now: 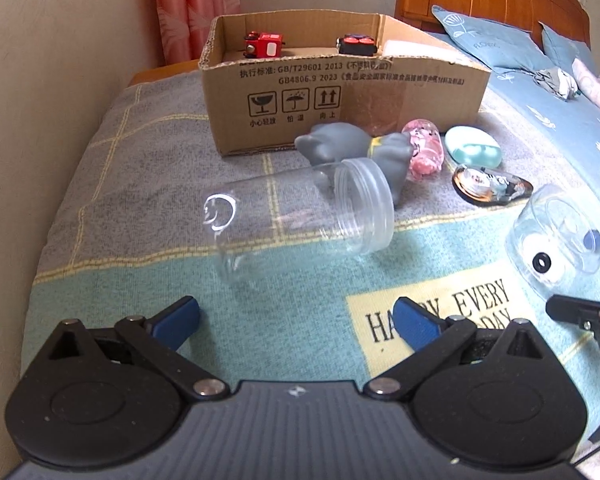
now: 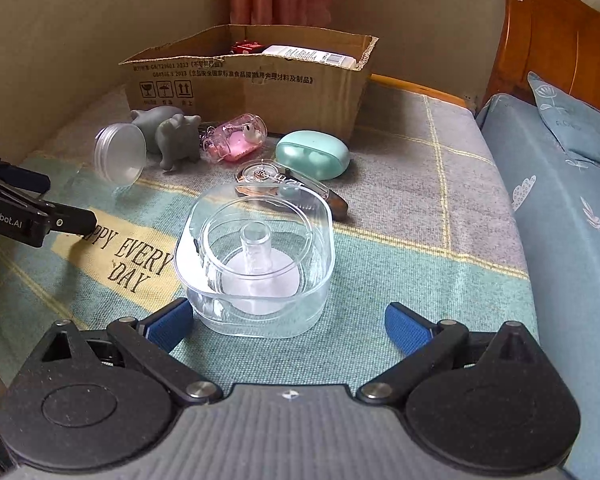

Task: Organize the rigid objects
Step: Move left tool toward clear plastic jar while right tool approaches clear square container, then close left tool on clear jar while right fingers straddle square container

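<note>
Right claw (image 2: pixel 289 322) spread wide, blue pads either side of clear plastic container (image 2: pixel 256 264), not touching. Container upright on bed blanket (image 2: pixel 400 216), inner ring and central post visible. Behind it: clear-topped round case (image 2: pixel 276 178), mint green case (image 2: pixel 313 155), pink capsule (image 2: pixel 240 138), grey toy figure (image 2: pixel 172 136), clear jar (image 2: pixel 118 155) lying on side. Cardboard box (image 2: pixel 252 88) at back, red toy (image 2: pixel 247 47) inside. Left claw (image 2: pixel 40 208) at left edge.

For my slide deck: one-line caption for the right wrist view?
Open right gripper faces a clear plastic container on the blanket, cardboard box behind.
</note>
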`<action>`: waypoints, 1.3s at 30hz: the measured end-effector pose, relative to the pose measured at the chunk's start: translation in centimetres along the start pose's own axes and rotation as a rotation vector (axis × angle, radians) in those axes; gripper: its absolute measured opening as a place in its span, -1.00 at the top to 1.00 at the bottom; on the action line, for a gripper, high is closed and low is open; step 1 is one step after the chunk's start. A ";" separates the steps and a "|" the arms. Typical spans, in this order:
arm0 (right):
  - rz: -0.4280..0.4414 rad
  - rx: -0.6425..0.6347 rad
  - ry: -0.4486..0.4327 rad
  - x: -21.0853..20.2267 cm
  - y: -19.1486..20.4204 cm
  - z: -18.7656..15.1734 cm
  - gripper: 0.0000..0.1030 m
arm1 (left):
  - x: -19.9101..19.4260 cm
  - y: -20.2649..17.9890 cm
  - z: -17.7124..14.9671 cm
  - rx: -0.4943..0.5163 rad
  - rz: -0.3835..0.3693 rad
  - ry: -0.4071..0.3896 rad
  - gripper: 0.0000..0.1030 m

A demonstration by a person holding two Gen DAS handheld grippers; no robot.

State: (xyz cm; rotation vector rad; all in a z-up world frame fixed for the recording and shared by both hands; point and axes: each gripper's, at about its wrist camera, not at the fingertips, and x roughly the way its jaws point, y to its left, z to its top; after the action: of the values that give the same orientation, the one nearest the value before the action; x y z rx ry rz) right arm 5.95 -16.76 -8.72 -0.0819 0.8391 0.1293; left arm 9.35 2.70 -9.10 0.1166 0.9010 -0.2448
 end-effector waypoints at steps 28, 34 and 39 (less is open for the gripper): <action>-0.001 0.002 -0.023 0.2 0.2 0.0 -1.00 | 0.8 -1.8 3.5 -0.028 0.043 -0.119 -0.81; -0.002 -0.002 -0.012 0.7 0.7 0.8 -1.00 | 0.4 -0.9 3.2 -0.049 0.069 -0.104 -0.77; 0.008 -0.013 -0.002 1.2 1.5 1.5 -1.00 | -0.4 0.0 2.2 -0.069 0.090 -0.088 -0.77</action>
State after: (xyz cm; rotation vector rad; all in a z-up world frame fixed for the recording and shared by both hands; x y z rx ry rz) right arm 7.66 -14.97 -8.67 -0.0908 0.8367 0.1421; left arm 10.77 2.33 -7.45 0.0815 0.8138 -0.1344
